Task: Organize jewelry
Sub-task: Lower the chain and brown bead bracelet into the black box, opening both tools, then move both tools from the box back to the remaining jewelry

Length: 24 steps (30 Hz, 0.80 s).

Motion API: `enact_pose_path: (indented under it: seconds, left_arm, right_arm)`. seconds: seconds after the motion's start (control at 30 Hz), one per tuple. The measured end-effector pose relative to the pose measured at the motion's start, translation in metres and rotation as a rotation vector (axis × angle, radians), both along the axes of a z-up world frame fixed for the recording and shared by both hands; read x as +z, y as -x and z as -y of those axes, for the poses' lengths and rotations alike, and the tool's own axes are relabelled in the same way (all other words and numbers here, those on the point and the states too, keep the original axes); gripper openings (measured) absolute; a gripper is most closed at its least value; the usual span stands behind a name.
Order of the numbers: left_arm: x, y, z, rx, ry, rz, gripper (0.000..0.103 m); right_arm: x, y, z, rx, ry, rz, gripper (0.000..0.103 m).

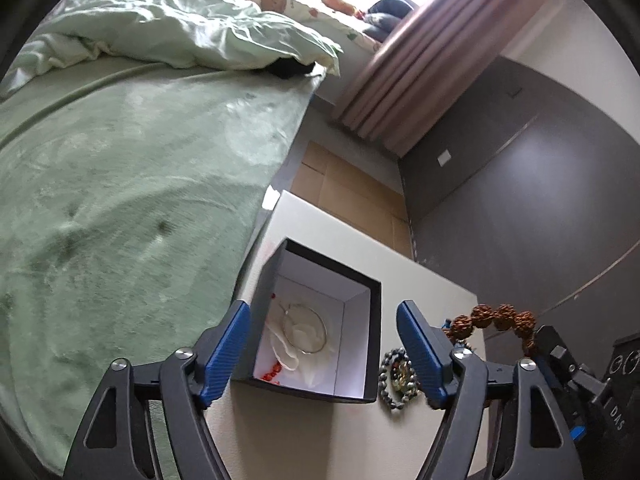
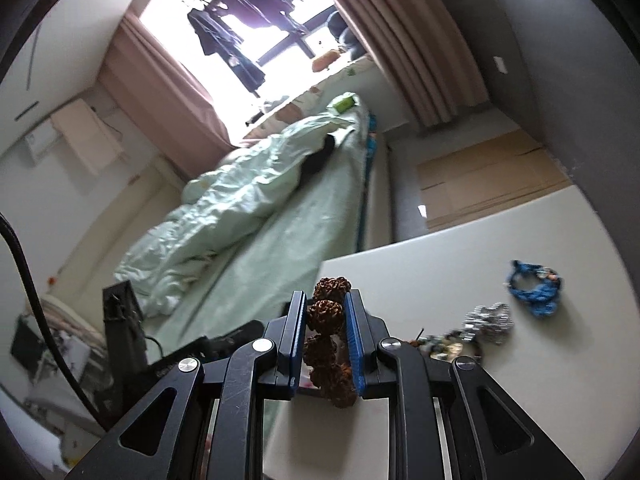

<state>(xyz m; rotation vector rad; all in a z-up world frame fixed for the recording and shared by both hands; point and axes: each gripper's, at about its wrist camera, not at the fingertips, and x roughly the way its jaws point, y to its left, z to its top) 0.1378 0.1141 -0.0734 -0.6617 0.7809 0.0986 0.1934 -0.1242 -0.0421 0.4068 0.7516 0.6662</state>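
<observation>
Left wrist view first: our left tool point(image 1: 323, 350) has its 2 blue fingers point(image 1: 226, 354) spread wide with nothing between them. It hangs over a black box point(image 1: 374, 332) that stands on the white worktop point(image 1: 432, 284), just beside the green bed point(image 1: 120, 184). The box is white inside, and in it we see a thin silver ring bangle point(image 1: 305, 330) lying on something white, plus some small red beads point(image 1: 273, 371). A gray bead bracelet point(image 1: 396, 376) lies on the worktop just beside the box. Up above it, to the right, hangs a brown seed bracelet point(image 1: 496, 318).

From the right wrist view, our right tool point(image 2: 325, 320) is squeezed tight on that brown seed bracelet point(image 2: 326, 312), which sits up off the worktop point(image 2: 480, 248). Farther right on the worktop lie a blue braided bracelet point(image 2: 536, 286), a silver chain bracelet point(image 2: 490, 320) and a blurry dark bead bracelet point(image 2: 450, 346) near the tool.
</observation>
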Motion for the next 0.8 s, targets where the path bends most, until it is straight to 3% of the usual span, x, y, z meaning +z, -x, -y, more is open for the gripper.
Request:
enact_pose_path:
  seconds: [0.43,0.53,0.57,0.6,0.67,0.77,0.8]
  left_arm:
    - [0.000,0.016,-0.044,0.139,0.088,0.034,0.081]
    - [0.001,0.020,-0.047,0.155,0.089,0.044,0.081]
    - [0.002,0.019,-0.046,0.153,0.086,0.042,0.081]
    - [0.002,0.018,-0.045,0.147,0.084,0.039,0.081]
    - [0.002,0.016,-0.041,0.130,0.079,0.037,0.081]
    - [0.005,0.013,-0.032,0.101,0.054,0.040,0.081]
    - [0.005,0.012,-0.028,0.091,0.048,0.041,0.081]
  right_arm:
    - [-0.016,-0.006,-0.076,0.123,-0.073,-0.002,0.021]
    - [-0.025,-0.008,-0.096,0.162,-0.056,-0.007,0.021]
    - [-0.033,-0.012,-0.104,0.159,-0.006,-0.031,0.021]
    - [-0.038,-0.015,-0.105,0.149,0.029,-0.056,0.023]
    - [-0.049,-0.022,-0.099,0.103,0.082,-0.121,0.037]
    - [-0.042,-0.022,-0.076,0.047,0.068,-0.105,0.045]
    - [-0.039,-0.021,-0.069,0.040,0.058,-0.099,0.052]
